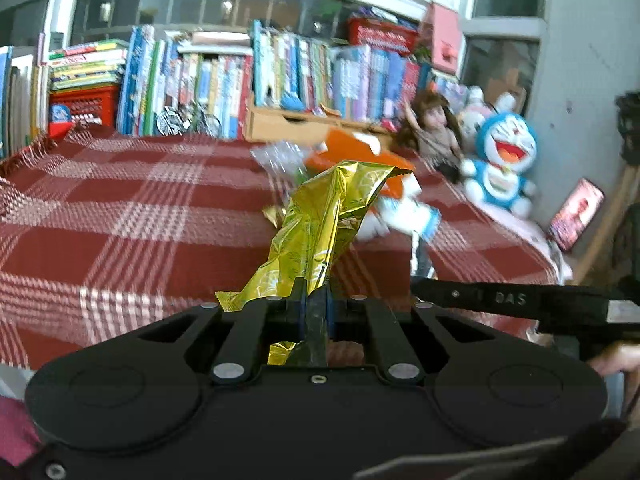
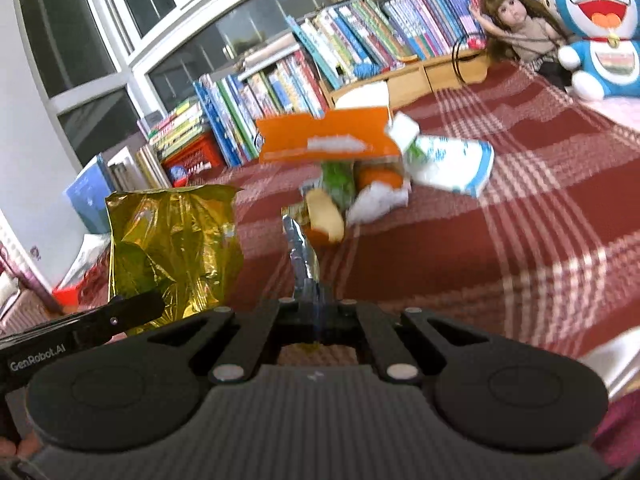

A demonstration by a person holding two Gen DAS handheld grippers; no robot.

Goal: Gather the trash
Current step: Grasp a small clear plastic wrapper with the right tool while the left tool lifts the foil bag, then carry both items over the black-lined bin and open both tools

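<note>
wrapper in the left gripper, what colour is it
Shiny gold foil wrapper; clearest in the left wrist view.

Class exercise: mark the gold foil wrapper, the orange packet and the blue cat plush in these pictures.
gold foil wrapper (image 1: 320,224): left wrist view, middle of the crinkled foil.
orange packet (image 2: 320,138): right wrist view, its flat orange face.
blue cat plush (image 1: 505,148): left wrist view, its white face.

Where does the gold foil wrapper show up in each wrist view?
Left wrist: gold foil wrapper at centre, rising from the shut left tongs.
Right wrist: gold foil wrapper at left, above the other tool's arm.
Shared landmark: the orange carton on the red plaid cloth beyond it.
</note>
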